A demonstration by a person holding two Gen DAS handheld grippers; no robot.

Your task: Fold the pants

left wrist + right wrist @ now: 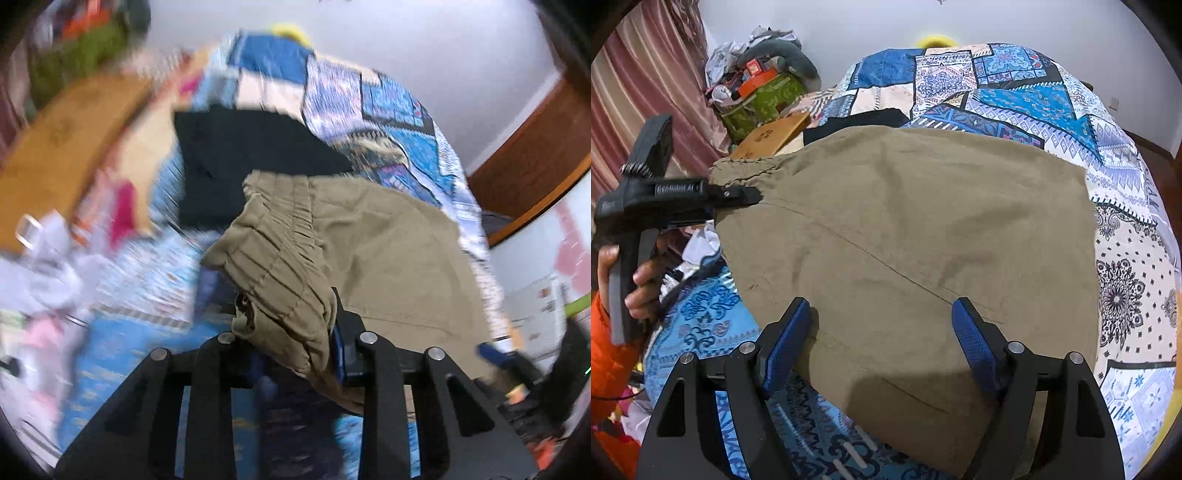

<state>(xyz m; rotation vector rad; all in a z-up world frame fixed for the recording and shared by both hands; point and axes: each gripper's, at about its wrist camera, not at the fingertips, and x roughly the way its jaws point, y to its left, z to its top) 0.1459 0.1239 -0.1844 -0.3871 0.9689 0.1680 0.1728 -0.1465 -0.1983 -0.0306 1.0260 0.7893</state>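
- A pair of khaki pants [908, 258] lies spread across a bed covered by a blue, white and cream patchwork quilt [1115, 206].
- In the right wrist view the pants fill the middle of the picture, with a long seam running diagonally across the cloth.
- The left gripper [295, 332] has its jaws clamped on the gathered elastic waistband [280, 251] of the pants, and the bunched cloth hangs over and between its fingers.
- In the right wrist view that same left gripper [753, 194] appears at the left edge, pinching the waistband corner [746, 171] and held up by the person's left hand [642, 280].
- An orange sleeve [602, 350] shows below that hand.
- The right gripper [882, 332] has its jaws wide apart, holding nothing.
- Its 2 blue finger pads [786, 347] sit over the near part of the pants, 1 near the left edge of the cloth and 1 toward the middle.
- Whether the pads touch the cloth cannot be told.
- A black garment [236, 155] lies on the quilt just beyond the waistband.
- A wooden board [775, 134] sits beside the bed at the far left.
- Behind it is a green bag [764, 99] piled with clutter, next to a striped pink curtain [657, 92].
- The left wrist view is blurred, so small details there cannot be made out.
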